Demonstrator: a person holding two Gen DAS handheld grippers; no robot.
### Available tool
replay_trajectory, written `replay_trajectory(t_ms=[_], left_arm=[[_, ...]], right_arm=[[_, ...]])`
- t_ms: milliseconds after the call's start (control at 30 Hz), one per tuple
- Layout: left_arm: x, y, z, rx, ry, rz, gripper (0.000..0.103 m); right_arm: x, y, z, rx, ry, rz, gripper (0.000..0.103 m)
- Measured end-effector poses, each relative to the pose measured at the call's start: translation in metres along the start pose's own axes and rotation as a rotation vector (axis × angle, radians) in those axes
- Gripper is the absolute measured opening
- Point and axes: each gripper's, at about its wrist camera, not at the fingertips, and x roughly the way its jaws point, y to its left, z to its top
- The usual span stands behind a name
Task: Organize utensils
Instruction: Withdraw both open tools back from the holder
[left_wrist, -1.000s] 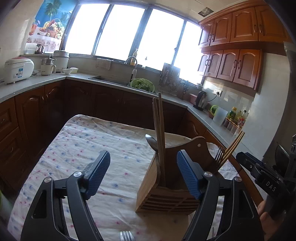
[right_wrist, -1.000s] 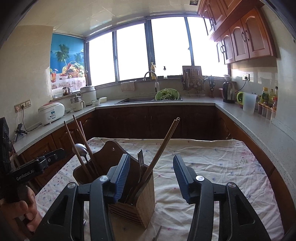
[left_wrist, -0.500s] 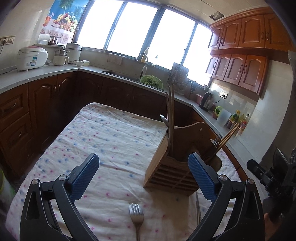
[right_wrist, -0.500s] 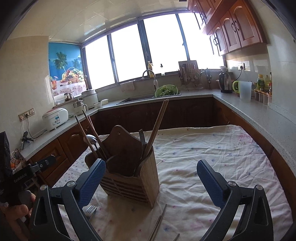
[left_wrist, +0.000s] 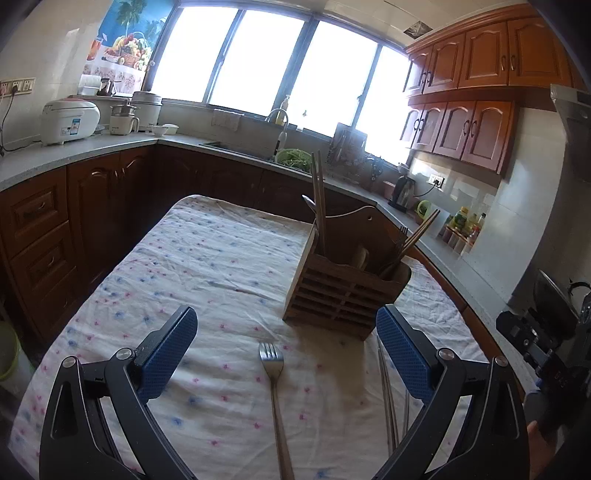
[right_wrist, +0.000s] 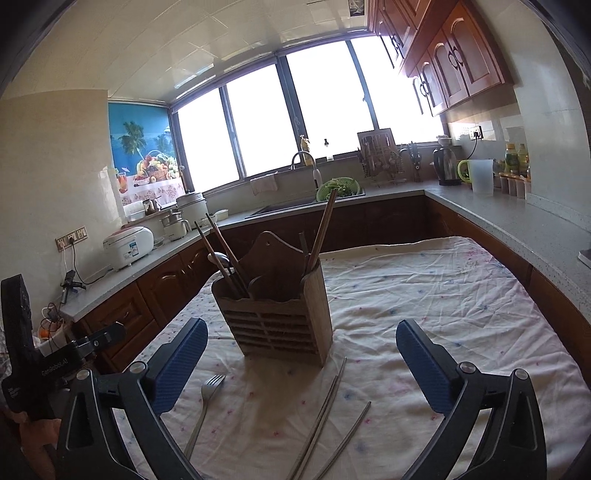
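Both tools have drawn back from the wooden utensil holder — left tool and right tool gape wide, empty; fork and metal chopsticks lie on the surface beside it

White lettering "GenRobot.AI" read on black body of left gripper, seen at left edge of right wrist view. Pale letters, apparently "DAS", noted on black body of right gripper, at right edge of left wrist view; reading uncertain. Blue-and-white label seen on front of rice cooker; print too small to read. Bottle labels on counter likewise illegible.
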Motion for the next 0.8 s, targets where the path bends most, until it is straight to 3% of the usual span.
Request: replay_trajectory(t_ms=[233,400,500,667,800], left_arm=[[-0.036,-0.009,-0.003,0.047,-0.079,0.029,0.1],[-0.073,-0.02,0.023,0.095,-0.19,0.001,0.103],[-0.088,-0.024,0.02,0.122,-0.229,0.005,0.103],[-0.081,-0.027,-0.016,0.167,-0.195,0.008,0.103],[-0.076,-0.028,-0.051,0.211,-0.188,0.048,0.103]], right_arm=[[-0.028,0.001,-0.006,-0.011,0.005,-0.012,0.103],[-0.06,0.009,0.03,-0.073,-0.077,-0.005,0.103],[-0.085,0.016,0.04,-0.098,-0.155,0.007,0.103],[-0.096,0.023,0.012,-0.105,-0.191,-0.01,0.103],[-0.088,0.018,-0.027,-0.1,-0.163,-0.032,0.103]])
